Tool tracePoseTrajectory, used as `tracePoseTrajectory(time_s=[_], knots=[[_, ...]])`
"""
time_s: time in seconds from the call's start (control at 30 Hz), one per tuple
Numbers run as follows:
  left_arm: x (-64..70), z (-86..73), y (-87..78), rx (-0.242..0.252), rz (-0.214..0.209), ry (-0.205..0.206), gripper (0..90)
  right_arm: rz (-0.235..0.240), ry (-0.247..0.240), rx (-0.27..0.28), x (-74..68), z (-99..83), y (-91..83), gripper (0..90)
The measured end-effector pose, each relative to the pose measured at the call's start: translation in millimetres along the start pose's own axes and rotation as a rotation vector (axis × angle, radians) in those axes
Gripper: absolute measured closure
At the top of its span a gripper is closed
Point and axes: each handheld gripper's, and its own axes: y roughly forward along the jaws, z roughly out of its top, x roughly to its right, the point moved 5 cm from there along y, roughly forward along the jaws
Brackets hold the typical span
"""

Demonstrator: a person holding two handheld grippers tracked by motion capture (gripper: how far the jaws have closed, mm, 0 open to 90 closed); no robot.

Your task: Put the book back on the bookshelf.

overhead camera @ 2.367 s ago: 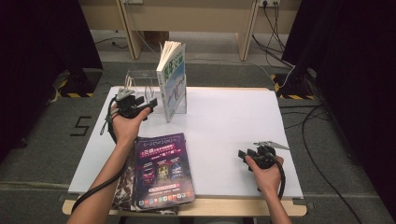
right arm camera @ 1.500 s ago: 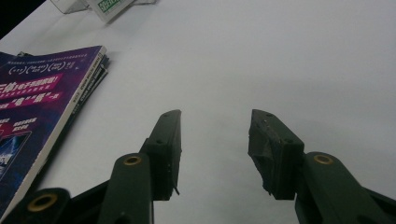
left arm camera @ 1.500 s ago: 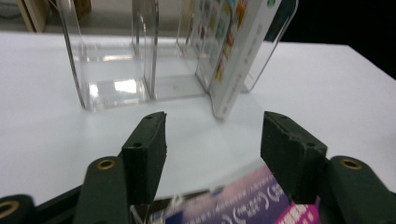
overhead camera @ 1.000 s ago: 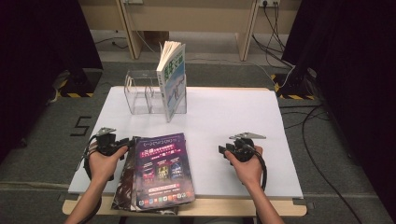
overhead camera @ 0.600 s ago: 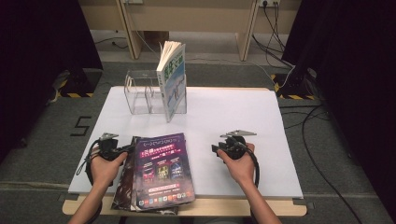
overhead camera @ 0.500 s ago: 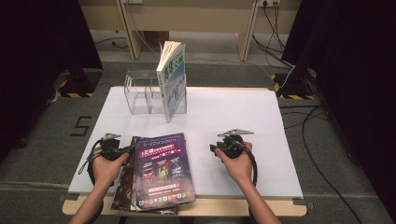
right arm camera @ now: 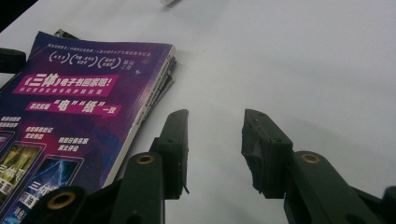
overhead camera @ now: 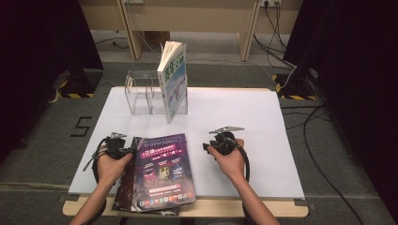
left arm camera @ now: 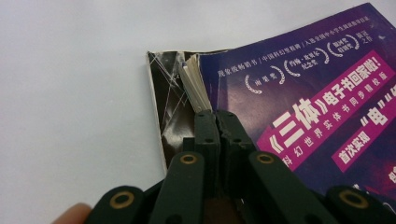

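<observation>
**Left tongs at the magazine's corner, right tongs wide beside it**

The purple magazine (overhead camera: 163, 171) lies flat at the near edge of the counter (overhead camera: 244, 117), topmost of a small stack; a darker magazine (left arm camera: 169, 100) shows under it along its left side and at the near edge. The left tongs (left arm camera: 215, 116) sit at the far left corner of the stack, jaws pressed together over the top magazine's corner, where its page edges fan up slightly; whether they pinch any pages cannot be told. The right tongs (right arm camera: 214, 140) rest on the bare counter just right of the stack, jaws wide apart, with nothing between them.

At the far side stands a clear rack (overhead camera: 150, 93) with several compartments. One book (overhead camera: 172, 77) stands upright in its rightmost compartment, pages splayed at the top; the other compartments hold nothing.

The stack overhangs the counter's near edge a little. Open white surface spreads between the stack and the rack, and across the whole right half of the counter.
</observation>
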Motion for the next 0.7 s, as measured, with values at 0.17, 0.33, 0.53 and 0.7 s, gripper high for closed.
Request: tracePoseTrajectory(time_s=[0.17, 0.33, 0.53, 0.7], knots=[[4.5, 3.2, 3.6, -0.009, -0.007, 0.014, 87.4, 0.001, -0.006, -0.01, -2.4, 1.3, 3.8, 61.1], [10.3, 5.8, 6.7, -0.012, 0.0, 0.043, 87.5, 0.008, 0.008, -0.012, -4.3, 3.5, 5.8, 61.0], [17.2, 6.3, 9.7, -0.017, -0.007, 0.053, 87.5, 0.029, 0.007, -0.024, -8.1, 8.1, 13.1, 59.4], [20.4, 5.2, 10.2, -0.023, -0.009, 0.065, 87.4, 0.05, 0.02, -0.057, -12.4, 14.0, 25.6, 57.7]])
